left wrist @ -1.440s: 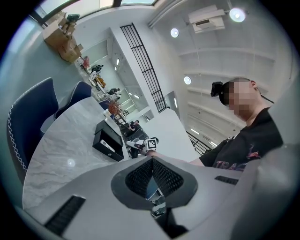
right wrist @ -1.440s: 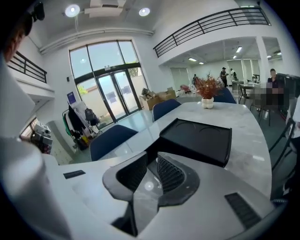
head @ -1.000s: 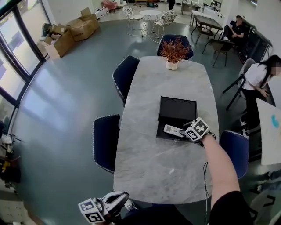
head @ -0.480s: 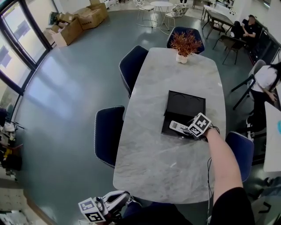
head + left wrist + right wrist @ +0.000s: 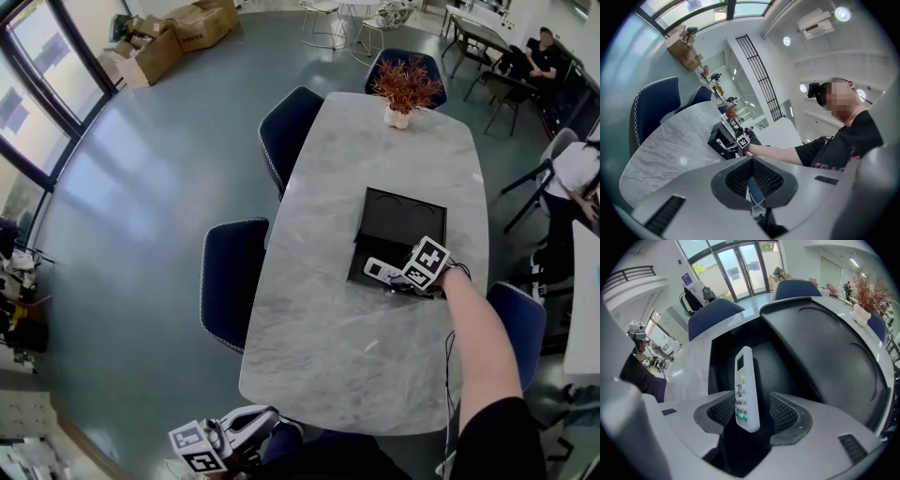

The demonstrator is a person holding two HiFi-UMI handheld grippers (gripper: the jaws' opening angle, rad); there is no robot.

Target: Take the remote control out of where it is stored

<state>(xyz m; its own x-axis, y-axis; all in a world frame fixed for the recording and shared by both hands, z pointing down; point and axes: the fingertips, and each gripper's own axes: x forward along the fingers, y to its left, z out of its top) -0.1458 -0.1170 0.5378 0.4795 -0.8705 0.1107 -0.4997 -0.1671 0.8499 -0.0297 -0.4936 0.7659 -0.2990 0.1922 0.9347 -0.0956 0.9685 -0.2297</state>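
A white remote control [image 5: 744,390] lies along the inside of an open black box [image 5: 721,363], whose lid [image 5: 825,348] stands back to the right. My right gripper [image 5: 749,412] is at the box's near edge. Its jaws are opening, and the remote's near end sits between them with a gap at each pad. In the head view the remote [image 5: 380,271] pokes out to the left of the right gripper [image 5: 412,274] over the box [image 5: 401,217]. My left gripper [image 5: 202,445] hangs low off the table's near end, its pads [image 5: 752,176] together and holding nothing.
The box rests on a long grey marble table [image 5: 319,328]. A vase of red twigs [image 5: 405,92] stands at the far end. Dark blue chairs [image 5: 230,291] line the left side, and another chair [image 5: 520,323] is at the right by my arm. People sit and stand at the far right.
The head view has shifted a little. The right gripper stays at the near edge of the box with the remote in front of it. The left gripper has not moved.
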